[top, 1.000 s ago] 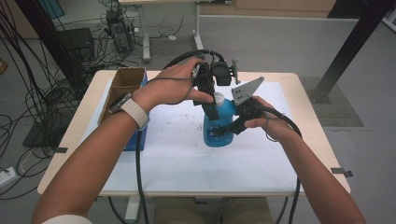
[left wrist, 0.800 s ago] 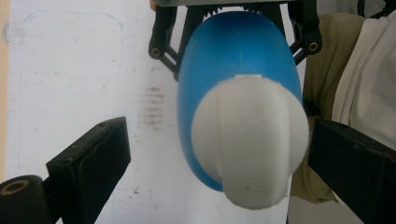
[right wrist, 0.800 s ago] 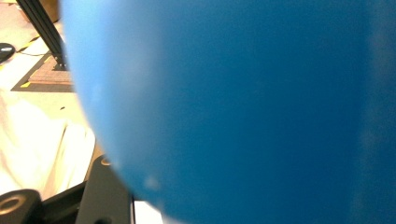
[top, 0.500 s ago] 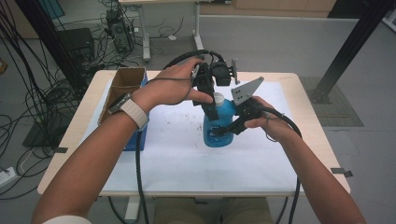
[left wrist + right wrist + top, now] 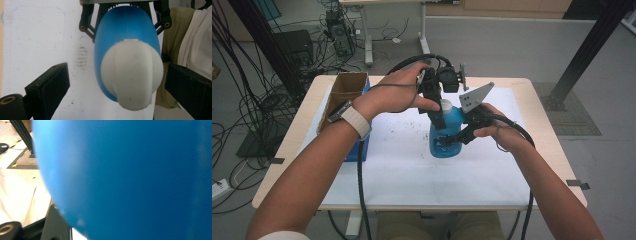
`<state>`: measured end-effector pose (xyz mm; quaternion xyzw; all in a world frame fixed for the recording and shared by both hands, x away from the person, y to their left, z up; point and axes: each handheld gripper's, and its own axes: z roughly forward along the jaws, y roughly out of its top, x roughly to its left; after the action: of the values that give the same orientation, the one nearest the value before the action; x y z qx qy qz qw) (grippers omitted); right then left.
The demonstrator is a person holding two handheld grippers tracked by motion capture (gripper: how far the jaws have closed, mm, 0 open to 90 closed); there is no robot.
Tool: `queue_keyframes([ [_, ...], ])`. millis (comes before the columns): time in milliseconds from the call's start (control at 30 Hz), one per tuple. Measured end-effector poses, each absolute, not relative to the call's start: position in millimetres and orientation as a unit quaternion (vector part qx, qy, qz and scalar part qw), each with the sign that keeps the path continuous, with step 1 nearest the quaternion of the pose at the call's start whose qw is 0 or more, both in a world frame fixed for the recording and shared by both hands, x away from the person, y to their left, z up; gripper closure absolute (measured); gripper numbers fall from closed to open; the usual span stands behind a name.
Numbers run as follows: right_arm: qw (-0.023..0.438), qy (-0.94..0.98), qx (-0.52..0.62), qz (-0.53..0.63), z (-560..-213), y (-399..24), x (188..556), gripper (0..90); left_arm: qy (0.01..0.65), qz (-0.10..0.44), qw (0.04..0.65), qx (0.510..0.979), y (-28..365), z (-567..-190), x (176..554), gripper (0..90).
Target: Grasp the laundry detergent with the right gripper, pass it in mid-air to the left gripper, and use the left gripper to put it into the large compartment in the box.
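Clamping the blue bottle (image 5: 446,134) in our right gripper (image 5: 451,141), we hover our spread left gripper (image 5: 117,82) around its white cap (image 5: 132,75), untouched between the fingers, and risk tipping the bottle if we close off-centre

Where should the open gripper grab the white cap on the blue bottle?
Best guess: take the white cap across its rounded sides, coming straight down from above. The blue bottle stands upright on the table, the right gripper clamps its body, and the left gripper already has a jaw on each side of the cap.
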<state>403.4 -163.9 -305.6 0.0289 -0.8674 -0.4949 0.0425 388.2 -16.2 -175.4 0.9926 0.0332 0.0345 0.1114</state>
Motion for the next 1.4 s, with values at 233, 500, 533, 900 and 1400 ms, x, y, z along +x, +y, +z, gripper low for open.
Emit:
queue_keyframes([
  [233,0.043,-0.868,0.028,-0.493,-306,-163,404,43.3,0.033,0.033,0.110,0.993,-16,-176,388,6.3],
  [500,0.043,-0.869,0.029,-0.492,-307,-162,404,43.3,0.033,0.032,0.113,0.993,-18,-177,387,6.3],
  [533,0.043,-0.869,0.030,-0.492,-307,-162,404,43.3,0.032,0.032,0.111,0.993,-18,-177,387,6.3],
  [900,0.046,-0.869,0.028,-0.492,-305,-160,402,43.3,0.030,0.030,0.109,0.993,-21,-182,386,6.4],
  [1400,0.052,-0.870,0.029,-0.489,-299,-160,399,43.3,0.019,0.026,0.102,0.994,-27,-191,385,11.5],
])
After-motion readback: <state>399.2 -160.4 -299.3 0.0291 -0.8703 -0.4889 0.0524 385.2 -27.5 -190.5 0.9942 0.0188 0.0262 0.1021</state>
